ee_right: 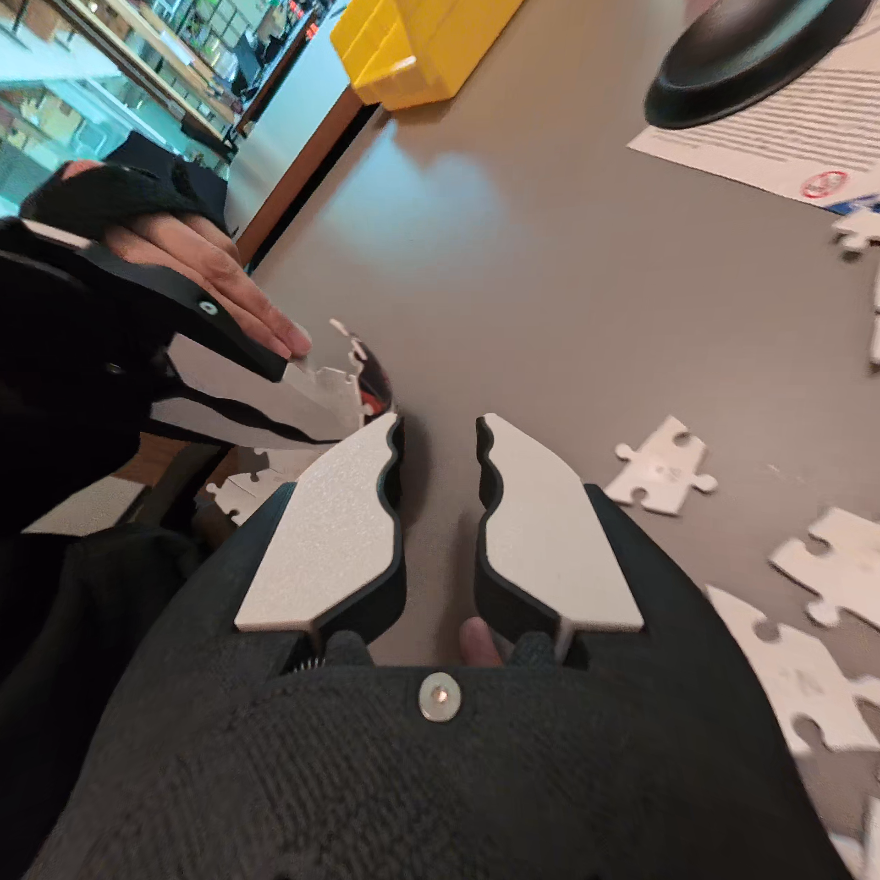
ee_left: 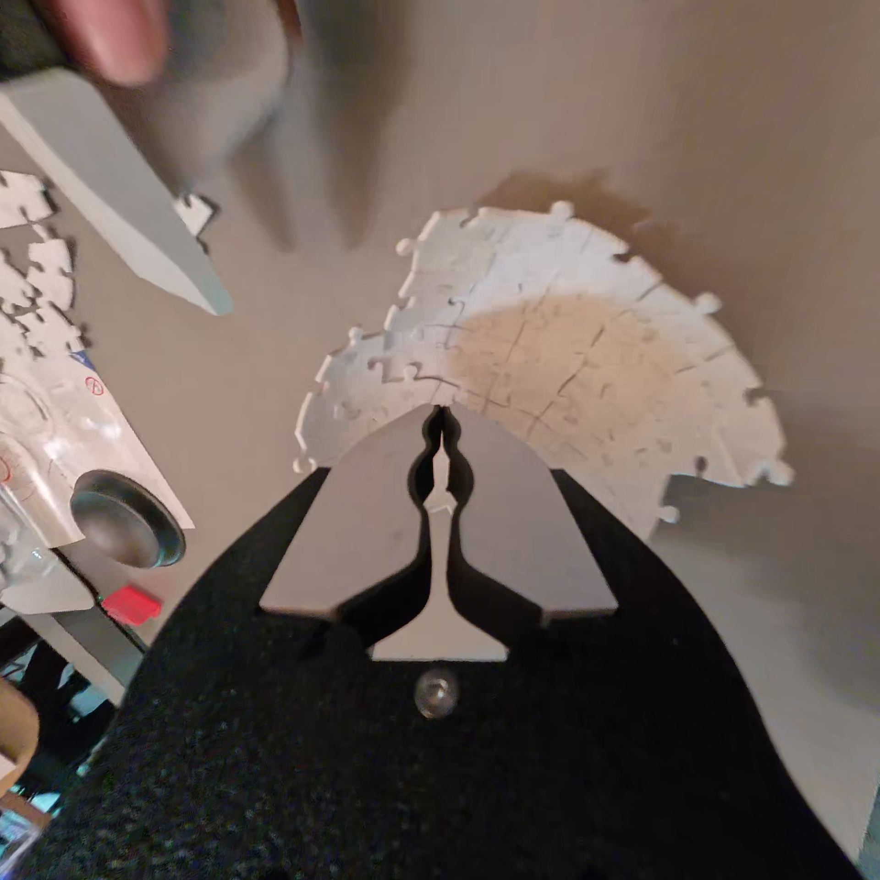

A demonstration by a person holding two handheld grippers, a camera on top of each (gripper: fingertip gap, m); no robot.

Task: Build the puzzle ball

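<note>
Left wrist view: left gripper (ee_left: 443,415) is pinching the near rim of the half-built puzzle ball (ee_left: 547,381), a curved white shell of joined pieces resting on the grey table (ee_left: 714,143). Loose puzzle pieces (ee_left: 33,266) are lying at far left beside a black dish (ee_left: 126,519).

Right wrist view: right gripper (ee_right: 438,424) is hovering over the table, fingers spread apart, gripping nothing. Loose pieces are lying to its right, one piece (ee_right: 664,466) nearest. A yellow bin (ee_right: 419,47) is sitting at the table's far edge.
</note>
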